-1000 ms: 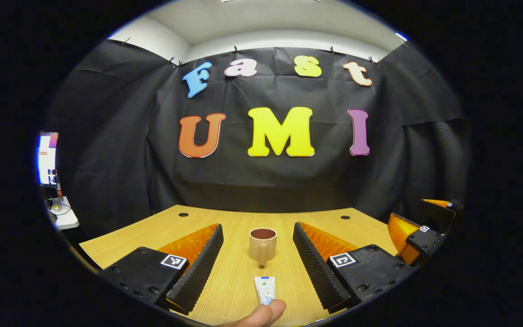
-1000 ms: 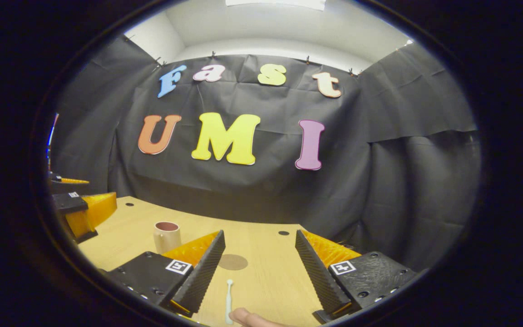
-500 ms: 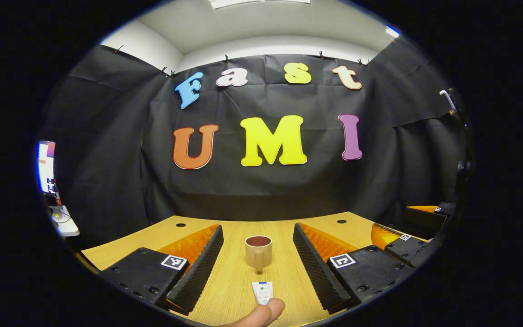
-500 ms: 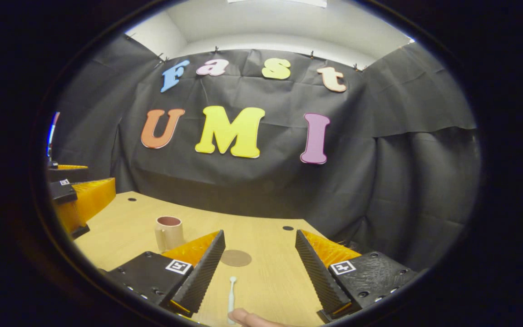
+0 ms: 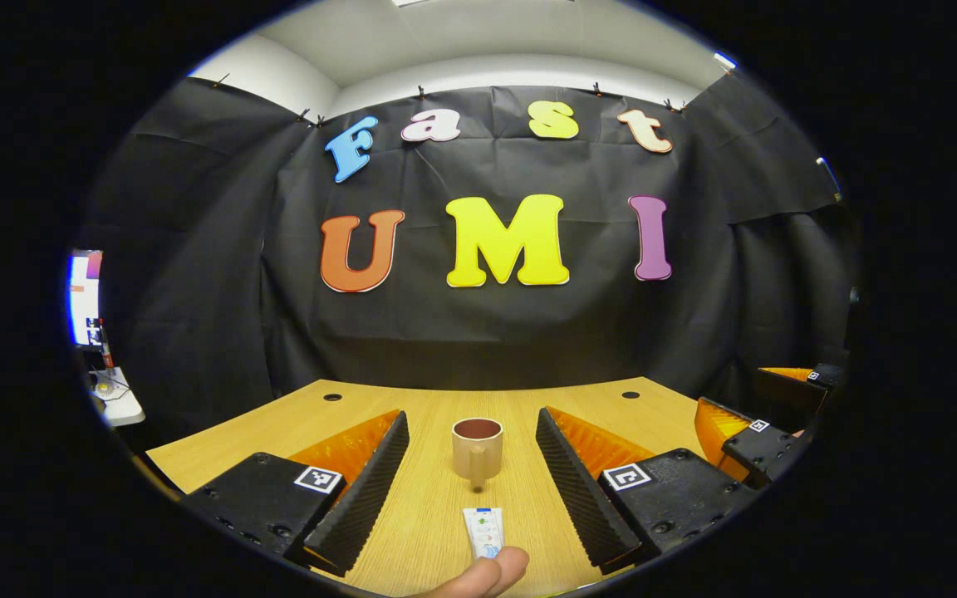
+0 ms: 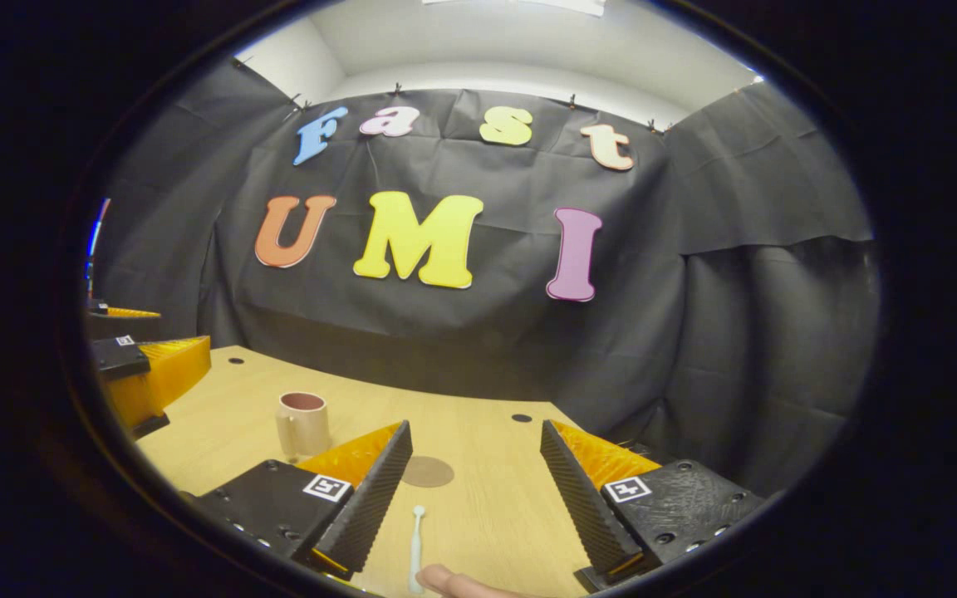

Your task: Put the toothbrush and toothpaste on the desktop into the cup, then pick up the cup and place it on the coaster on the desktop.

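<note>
Left gripper view looks down the table [image 5: 412, 515] with the left tongs [image 5: 473, 482] spread wide and holding nothing. The toothpaste [image 5: 484, 531] lies flat between their fingers, close to the camera, its long axis pointing straight ahead toward the cup [image 5: 477, 448]. The cup stands upright beyond it on the same line, handle facing the camera. A fingertip [image 5: 483, 577] shows at the bottom edge, touching or just short of the tube's near end.

Right gripper view has the right tongs [image 6: 474, 490] equally wide and empty. The toothbrush [image 6: 415, 548] lies lengthwise between their fingers, nearer the left one, with the round coaster [image 6: 427, 472] just ahead of it. From here the cup [image 6: 303, 423] stands off to the left.

Each hand seems lined up on its own item; the left tongs sit nearer the cup, so the toothpaste looks the shorter carry.
</note>
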{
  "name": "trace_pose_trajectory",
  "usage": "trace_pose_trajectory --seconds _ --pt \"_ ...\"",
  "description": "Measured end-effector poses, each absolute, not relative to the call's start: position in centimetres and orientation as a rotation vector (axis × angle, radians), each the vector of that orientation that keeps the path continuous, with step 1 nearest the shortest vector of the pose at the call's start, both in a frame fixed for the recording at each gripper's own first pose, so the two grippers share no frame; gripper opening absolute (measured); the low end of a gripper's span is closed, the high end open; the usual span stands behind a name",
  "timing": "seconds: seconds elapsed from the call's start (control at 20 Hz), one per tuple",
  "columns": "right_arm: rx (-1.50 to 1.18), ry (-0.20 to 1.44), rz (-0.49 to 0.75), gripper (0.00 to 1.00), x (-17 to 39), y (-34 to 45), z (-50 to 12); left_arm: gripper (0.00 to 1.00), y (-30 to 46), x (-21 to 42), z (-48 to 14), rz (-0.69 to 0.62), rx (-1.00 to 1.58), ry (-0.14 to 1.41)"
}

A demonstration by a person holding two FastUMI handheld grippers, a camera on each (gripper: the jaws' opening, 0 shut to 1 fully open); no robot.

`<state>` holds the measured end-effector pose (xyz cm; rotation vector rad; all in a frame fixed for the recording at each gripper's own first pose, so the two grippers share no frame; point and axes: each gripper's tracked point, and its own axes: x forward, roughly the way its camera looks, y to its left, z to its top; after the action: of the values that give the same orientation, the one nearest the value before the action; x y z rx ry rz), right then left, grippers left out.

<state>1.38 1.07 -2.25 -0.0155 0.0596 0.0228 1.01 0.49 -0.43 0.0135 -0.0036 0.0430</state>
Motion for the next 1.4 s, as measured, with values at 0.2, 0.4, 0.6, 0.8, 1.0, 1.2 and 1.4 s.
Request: trace_pose_trajectory --seconds 0.2,0.4,0.6,0.8,1.0,1.2,1.4 --pt "-0.013 0.067 0.023 0.95 1.2 1.0 -2.3 0.98 0.7 1.4 -1.4 0.043 -0.002 0.031" --pt "-0.006 0.076 0.022 0.96 1.3 0.8 -2.8 0.98 0.6 1.8 -2.4 0.054 0.013 0.065" --pt "-0.001 0.092 0.018 0.95 1.2 0.4 -3.9 0.98 0.3 2.4 -5.5 0.059 0.017 0.178" --pt "0.007 0.137 0.004 0.96 1.5 -0.5 -6.1 0.98 -1.0 2.7 -11.8 0.047 -0.062 0.428" --pt "0.031 0.190 0.005 0.96 1.7 -1.3 -8.2 0.98 -0.4 2.4 -15.2 0.084 -0.063 0.549" --pt "0.044 0.232 0.001 0.95 1.8 -1.8 -10.1 0.98 -1.1 1.7 -18.3 0.074 -0.061 0.647" --pt "0.058 0.256 0.008 0.95 2.1 -1.3 -11.4 0.98 -0.8 0.8 -19.8 0.080 -0.006 0.679"
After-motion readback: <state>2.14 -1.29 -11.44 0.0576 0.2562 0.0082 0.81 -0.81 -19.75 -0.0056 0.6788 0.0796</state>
